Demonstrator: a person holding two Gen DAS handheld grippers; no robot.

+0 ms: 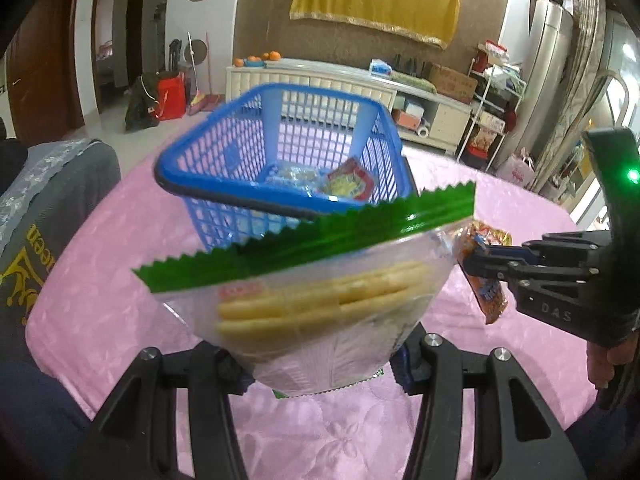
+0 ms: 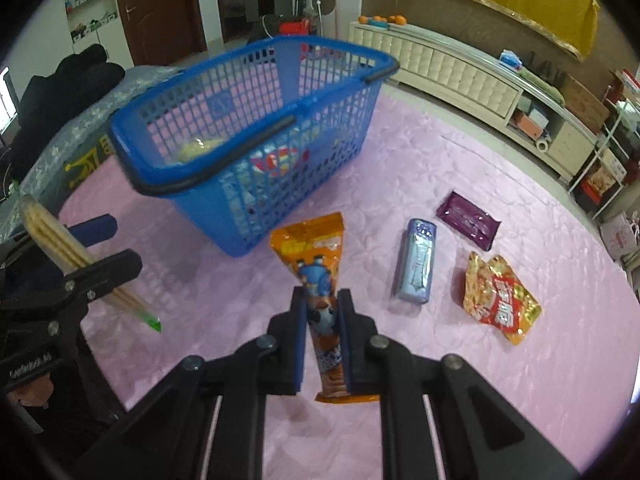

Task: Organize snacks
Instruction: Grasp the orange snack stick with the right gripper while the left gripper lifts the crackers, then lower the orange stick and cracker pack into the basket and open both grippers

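My left gripper (image 1: 320, 372) is shut on a clear biscuit packet (image 1: 320, 300) with a green serrated top edge, held above the pink tablecloth just before the blue basket (image 1: 276, 96). In the basket lie a red-yellow packet (image 1: 348, 184) and a clear one (image 1: 288, 176). My right gripper (image 2: 322, 320) is shut on a long orange snack packet (image 2: 310, 248), lifted off the cloth near the basket (image 2: 256, 46). The right wrist view shows the left gripper (image 2: 100, 248) at the left with the biscuit packet (image 2: 52, 236) edge-on. The left wrist view shows the right gripper (image 1: 476, 260) at the right.
On the cloth right of the basket lie a silver-blue packet (image 2: 416, 268), a purple packet (image 2: 468, 220) and a red-gold packet (image 2: 500, 304). A chair draped in grey cloth (image 1: 52, 208) stands at the table's left edge. A long white cabinet (image 2: 460, 64) runs behind.
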